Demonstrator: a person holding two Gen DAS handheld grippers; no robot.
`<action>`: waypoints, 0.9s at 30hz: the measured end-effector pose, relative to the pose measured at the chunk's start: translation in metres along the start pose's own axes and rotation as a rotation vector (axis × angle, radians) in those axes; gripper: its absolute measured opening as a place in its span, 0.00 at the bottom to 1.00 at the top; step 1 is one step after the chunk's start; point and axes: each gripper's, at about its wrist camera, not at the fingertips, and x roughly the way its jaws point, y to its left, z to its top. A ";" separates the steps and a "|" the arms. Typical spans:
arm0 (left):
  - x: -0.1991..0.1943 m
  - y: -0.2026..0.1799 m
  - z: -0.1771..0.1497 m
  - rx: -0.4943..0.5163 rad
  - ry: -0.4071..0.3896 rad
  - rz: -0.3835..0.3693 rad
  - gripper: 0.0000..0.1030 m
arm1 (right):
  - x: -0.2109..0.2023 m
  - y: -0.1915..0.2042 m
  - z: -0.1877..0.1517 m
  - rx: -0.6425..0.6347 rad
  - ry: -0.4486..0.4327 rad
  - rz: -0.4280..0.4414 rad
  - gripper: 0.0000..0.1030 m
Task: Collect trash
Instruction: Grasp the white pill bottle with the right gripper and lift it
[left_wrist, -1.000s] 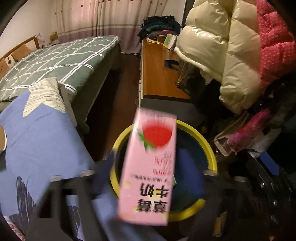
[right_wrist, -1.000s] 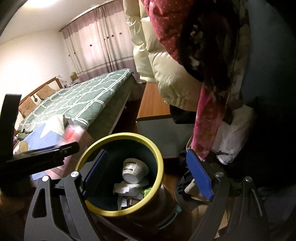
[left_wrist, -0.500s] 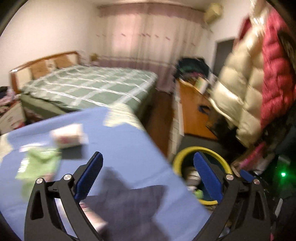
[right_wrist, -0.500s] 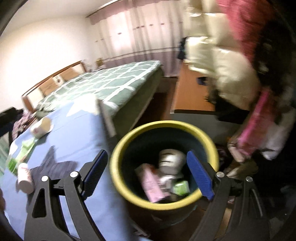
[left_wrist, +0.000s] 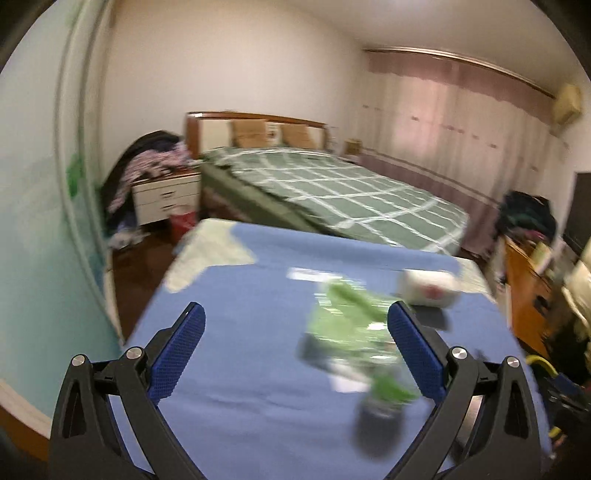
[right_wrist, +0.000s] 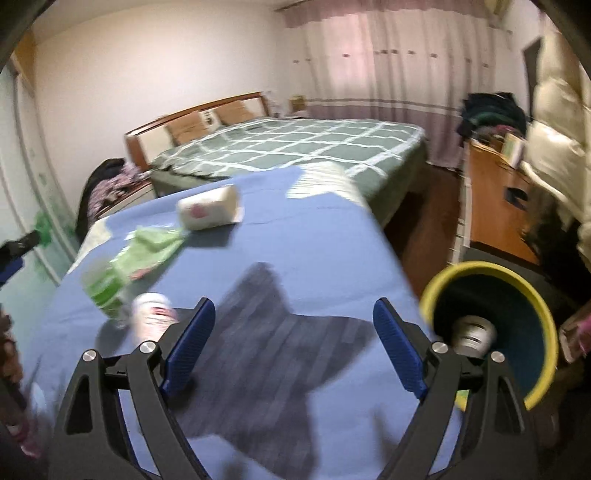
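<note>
Both grippers hover over a table with a blue cloth (left_wrist: 258, 362). My left gripper (left_wrist: 295, 347) is open and empty. A blurred green wrapper (left_wrist: 351, 325) and a clear bottle with a green label (left_wrist: 384, 395) lie by its right finger. A white tissue pack (left_wrist: 430, 290) lies farther back. My right gripper (right_wrist: 293, 343) is open and empty. In its view are the tissue pack (right_wrist: 208, 210), the green wrapper (right_wrist: 147, 245), the bottle (right_wrist: 105, 291) and a small white cup (right_wrist: 153, 319). The yellow-rimmed bin (right_wrist: 491, 328) stands at right, with trash inside.
A bed with a green checked cover (left_wrist: 332, 188) stands behind the table. A wooden desk (right_wrist: 495, 206) and hanging coats (right_wrist: 557, 110) are at right. A white nightstand (left_wrist: 166, 195) with clothes sits at back left.
The pink carton left my left gripper and landed in the bin. Both grippers swung left from the bin to the table.
</note>
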 end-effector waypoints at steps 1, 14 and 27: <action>0.009 0.013 -0.002 -0.010 0.000 0.034 0.95 | 0.001 0.008 0.001 -0.012 0.001 0.011 0.80; 0.048 0.064 -0.027 -0.077 0.099 0.162 0.95 | 0.035 0.072 -0.013 -0.138 0.106 0.148 0.80; 0.041 0.054 -0.028 -0.064 0.092 0.135 0.95 | 0.058 0.092 -0.022 -0.174 0.192 0.200 0.67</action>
